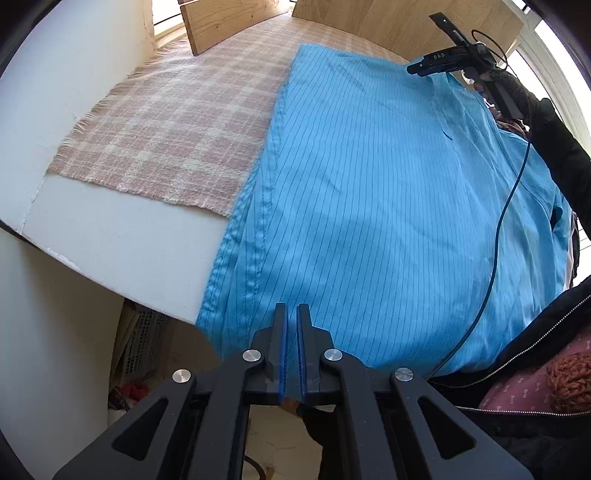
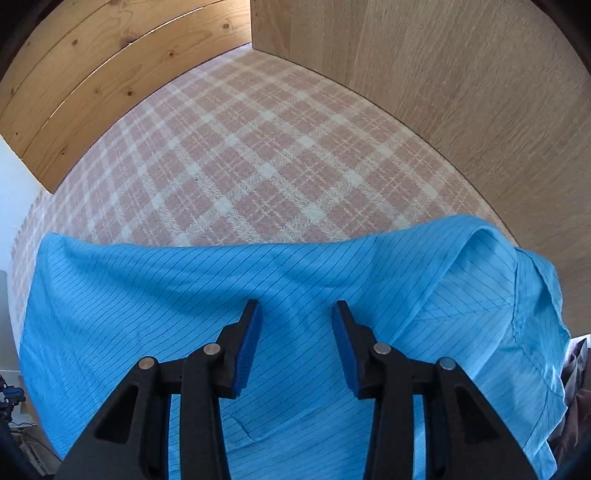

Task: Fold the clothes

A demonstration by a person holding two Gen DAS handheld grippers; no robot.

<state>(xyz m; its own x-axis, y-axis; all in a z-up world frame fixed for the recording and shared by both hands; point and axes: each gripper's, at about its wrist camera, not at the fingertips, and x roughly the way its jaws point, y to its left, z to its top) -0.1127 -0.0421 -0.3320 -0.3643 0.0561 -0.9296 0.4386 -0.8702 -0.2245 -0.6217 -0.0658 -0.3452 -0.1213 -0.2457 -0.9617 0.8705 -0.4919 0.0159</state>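
On the desk [image 1: 122,236], a white slab, lies a pink plaid cloth [image 1: 177,136], and over that cloth's right part spreads the blue pinstriped garment [image 1: 369,192], its near end hanging past the desk's front edge. In the left wrist view the left gripper [image 1: 291,317] sits at that hanging near edge, fingers [image 1: 279,332] nearly together with a thin slice of blue fabric showing in the narrow gap; they look clenched on the garment's hem. A stitched double seam runs along the garment's left side, just beside the plaid cloth. At the garment's far right corner the right gripper [image 1: 424,66] hangs above the fabric, carried by a hand [image 1: 495,88] in a dark knit sleeve; a blue cable [image 1: 509,206] trails from it across the garment. Two wooden boards [image 1: 221,22] stand at the far end of the plaid cloth. A dark zipped jacket [image 1: 535,332] shows at the lower right.

In the right wrist view the right gripper [image 2: 296,321] points down over the garment [image 2: 147,302], fingers [image 2: 249,343] released and apart, with smooth fabric beneath and nothing pinched. The garment's far edge is folded into a raised ridge to the right of the gripper, and beyond it the plaid cloth [image 2: 258,147] stretches to the wooden boards [image 2: 443,92].
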